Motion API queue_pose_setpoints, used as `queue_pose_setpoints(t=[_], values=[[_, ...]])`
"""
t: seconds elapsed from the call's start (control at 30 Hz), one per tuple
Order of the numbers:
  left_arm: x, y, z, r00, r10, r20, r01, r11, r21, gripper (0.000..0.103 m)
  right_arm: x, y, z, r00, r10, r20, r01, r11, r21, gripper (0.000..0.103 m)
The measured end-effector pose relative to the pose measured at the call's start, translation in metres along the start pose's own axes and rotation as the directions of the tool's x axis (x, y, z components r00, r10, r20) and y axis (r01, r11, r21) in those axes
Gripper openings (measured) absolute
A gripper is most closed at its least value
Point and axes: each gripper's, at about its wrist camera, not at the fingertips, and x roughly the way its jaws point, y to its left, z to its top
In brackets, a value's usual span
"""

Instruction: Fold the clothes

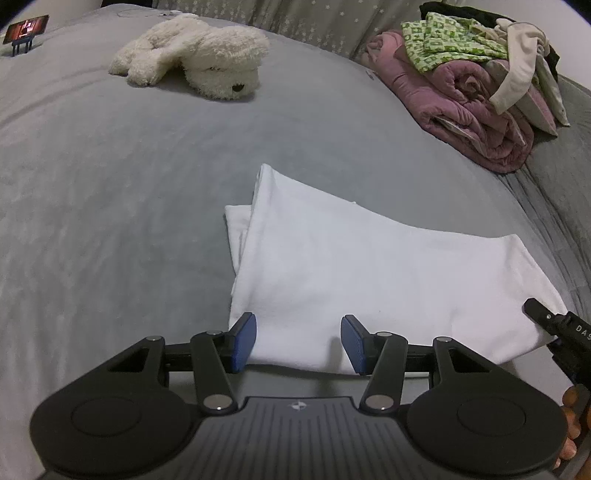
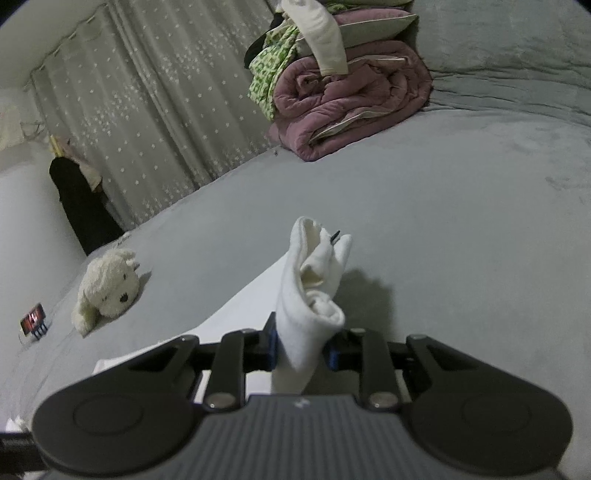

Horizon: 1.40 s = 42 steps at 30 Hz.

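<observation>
A white garment [image 1: 369, 258] lies folded flat on the grey bed [image 1: 110, 184]. In the left wrist view my left gripper [image 1: 299, 341] stands open over the garment's near edge. Its blue pads [image 1: 243, 343] sit wide apart, with flat cloth between them and nothing pinched. In the right wrist view my right gripper [image 2: 301, 350] is shut on a bunched corner of the white garment [image 2: 314, 266], which stands up in a rumpled roll above the jaws. The rest of the cloth trails flat to the left. A black part of the right tool [image 1: 550, 323] shows at the garment's right corner.
A white plush dog [image 1: 195, 59] lies at the far side of the bed. A rolled pink quilt [image 1: 469, 110] topped with loose clothes [image 1: 443, 44] sits at the far right. A phone on a stand [image 1: 26, 31] is far left. A starred curtain [image 2: 147, 110] hangs behind the bed.
</observation>
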Motion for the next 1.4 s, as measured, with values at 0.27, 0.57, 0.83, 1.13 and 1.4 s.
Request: queue_pose_setpoints(t=[0.27,0.57,0.83,1.13,1.4], values=[[0.002,0.007,0.002,1.0,-0.017,-0.006,0.017,0.999,-0.035,0.05,0.011,-0.035,-0.011,0.999,0.005,-0.048,0.005,0.978,0.208,0.022],[0.003,0.01,0.005,1.0,-0.029,-0.012,0.028,0.997,-0.066,0.05,0.008,-0.006,-0.017,0.997,-0.056,0.051,0.054,0.998,0.028,0.021],[-0.002,0.019,0.013,0.997,-0.078,-0.026,0.073,0.985,-0.157,0.05,-0.006,0.075,-0.034,0.968,-0.078,0.24,0.178,0.885,-0.43,0.021],[-0.026,0.066,0.036,0.989,-0.143,0.044,0.149,0.92,-0.362,0.05,-0.002,0.169,-0.082,0.94,-0.012,0.341,0.278,0.604,-0.747,0.021],[-0.04,0.102,0.048,0.987,-0.127,0.1,0.159,0.87,-0.468,0.05,0.038,0.255,-0.154,0.956,-0.002,0.292,0.278,0.316,-0.907,0.021]])
